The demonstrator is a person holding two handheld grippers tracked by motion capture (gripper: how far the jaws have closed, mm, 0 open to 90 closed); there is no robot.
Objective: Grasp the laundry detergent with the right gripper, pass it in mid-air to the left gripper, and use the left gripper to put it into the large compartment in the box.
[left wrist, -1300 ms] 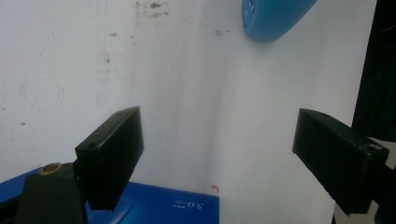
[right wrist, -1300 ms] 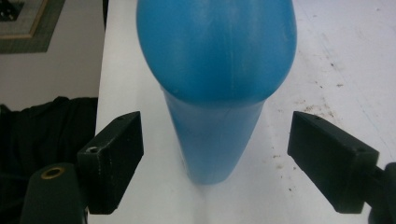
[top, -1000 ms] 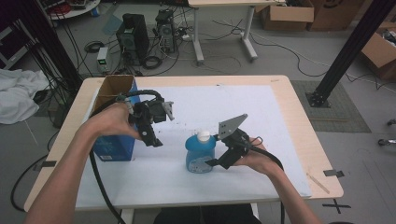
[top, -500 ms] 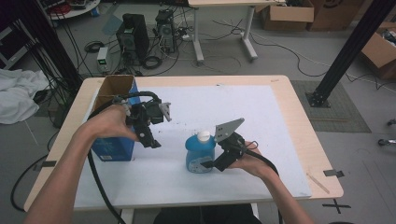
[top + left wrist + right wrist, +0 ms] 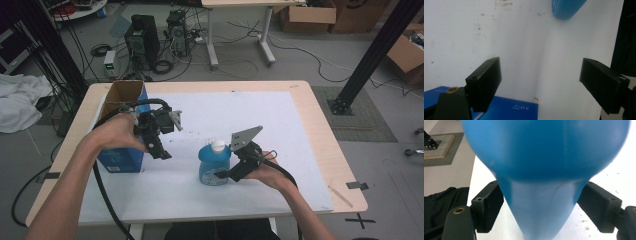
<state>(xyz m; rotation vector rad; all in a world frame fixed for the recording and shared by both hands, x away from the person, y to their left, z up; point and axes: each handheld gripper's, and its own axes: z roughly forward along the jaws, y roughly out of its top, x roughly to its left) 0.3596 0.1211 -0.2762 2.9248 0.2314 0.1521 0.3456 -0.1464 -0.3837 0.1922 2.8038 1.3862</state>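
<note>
A blue bottle [image 5: 207,164] with a white cap [image 5: 218,145] stands upright on the white sheet [image 5: 240,115] near the table's middle front. My right gripper [image 5: 221,175] reaches in from the right, low on the bottle. Its jaws have just been closing, and in the right gripper view both pads [image 5: 489,207] press the bottle [image 5: 544,157] at its narrow part. My left gripper [image 5: 161,150] hovers above the sheet beside a blue box [image 5: 120,159], pointing down. Its jaws stand wide open with nothing between them [image 5: 540,82], and the bottle's [image 5: 566,8] edge shows farther off.
The blue box is open at its top [image 5: 122,92] and stands at the table's left edge; one corner shows under the left jaw [image 5: 506,110]. Each gripper trails a black cable. Beyond the table are computers [image 5: 142,37], cardboard boxes and a black post [image 5: 370,55].
The right gripper's jaws have narrowed onto the blue bottle's lower body. The left hand and its gripper have stayed where they were.
</note>
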